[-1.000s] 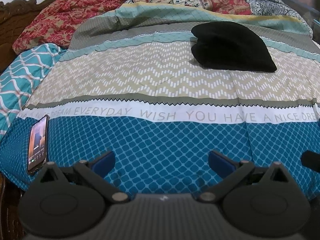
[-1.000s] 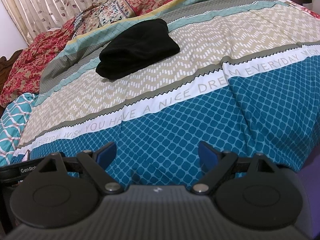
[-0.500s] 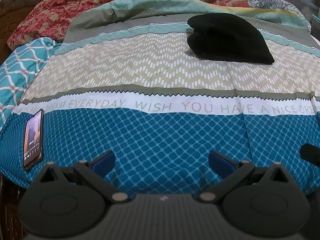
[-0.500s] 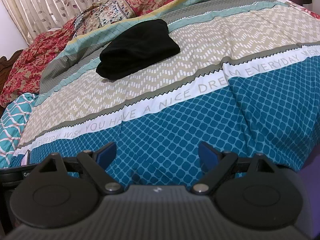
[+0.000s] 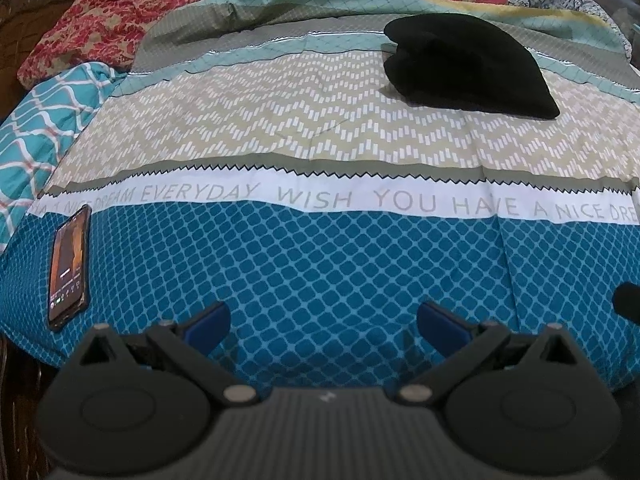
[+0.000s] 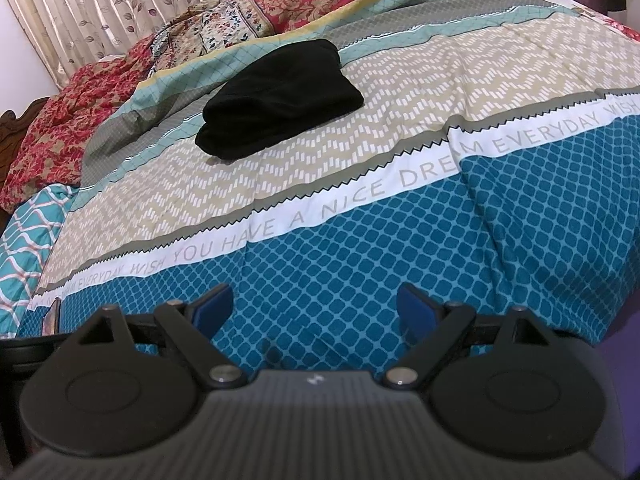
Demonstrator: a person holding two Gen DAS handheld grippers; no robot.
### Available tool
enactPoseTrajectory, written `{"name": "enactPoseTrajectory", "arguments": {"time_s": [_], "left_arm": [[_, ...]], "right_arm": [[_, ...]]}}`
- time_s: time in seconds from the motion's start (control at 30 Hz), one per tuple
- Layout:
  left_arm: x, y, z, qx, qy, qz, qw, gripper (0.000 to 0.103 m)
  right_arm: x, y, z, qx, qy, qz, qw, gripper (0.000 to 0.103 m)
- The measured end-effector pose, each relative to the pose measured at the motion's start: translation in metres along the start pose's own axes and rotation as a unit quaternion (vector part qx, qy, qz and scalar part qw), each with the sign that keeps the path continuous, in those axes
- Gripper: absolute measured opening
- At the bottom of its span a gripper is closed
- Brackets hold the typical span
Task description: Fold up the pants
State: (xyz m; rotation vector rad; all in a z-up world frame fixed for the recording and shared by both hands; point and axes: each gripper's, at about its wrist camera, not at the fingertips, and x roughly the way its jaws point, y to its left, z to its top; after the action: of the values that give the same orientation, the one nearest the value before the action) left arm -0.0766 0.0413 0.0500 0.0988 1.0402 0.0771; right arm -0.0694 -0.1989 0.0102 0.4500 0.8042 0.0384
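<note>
The black pants (image 5: pixel 468 66) lie folded in a compact bundle on the far part of the bed, on the beige and grey stripes; they also show in the right wrist view (image 6: pixel 280 98). My left gripper (image 5: pixel 323 322) is open and empty, low over the blue part of the bedspread near the bed's front edge, well short of the pants. My right gripper (image 6: pixel 316 306) is open and empty too, over the same blue band, to the right of the left one.
A phone (image 5: pixel 69 266) with its screen lit lies on the bedspread (image 5: pixel 320 248) at the front left edge. Red floral bedding (image 5: pixel 120 16) is heaped at the head end, by a carved wooden headboard (image 5: pixel 24 12). Curtains (image 6: pixel 120 4) hang behind the bed.
The left wrist view has shifted slightly, dipping then rising, so the pants and phone shift in frame. The right gripper has hardly moved. Both stay open; the pants lie still.
</note>
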Motion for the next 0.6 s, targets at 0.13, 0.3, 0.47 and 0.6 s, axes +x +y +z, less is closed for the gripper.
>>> {"name": "enactPoseTrajectory", "arguments": {"time_s": [0.13,0.3,0.47,0.6], "left_arm": [[0.0004,0.0001,-0.0006,-0.001,0.003,0.002,1.0000,0.103],[0.0007,-0.0005,-0.0007,0.000,0.004,0.007,1.0000,0.103],[0.0013,-0.0003,-0.0008,0.001,0.006,0.009,0.9999,0.103],[0.0022,0.0010,-0.0009,-0.002,0.009,0.010,0.9999,0.103]], "right_arm": [[-0.0003,0.0000,-0.0001,0.001,0.001,0.001,1.000,0.091],[-0.0013,-0.0011,0.0000,0.002,0.001,0.002,1.000,0.091],[-0.0009,-0.0013,0.0000,0.001,0.001,0.002,1.000,0.091],[-0.0011,-0.0016,0.0001,0.001,0.002,0.002,1.000,0.091]]}}
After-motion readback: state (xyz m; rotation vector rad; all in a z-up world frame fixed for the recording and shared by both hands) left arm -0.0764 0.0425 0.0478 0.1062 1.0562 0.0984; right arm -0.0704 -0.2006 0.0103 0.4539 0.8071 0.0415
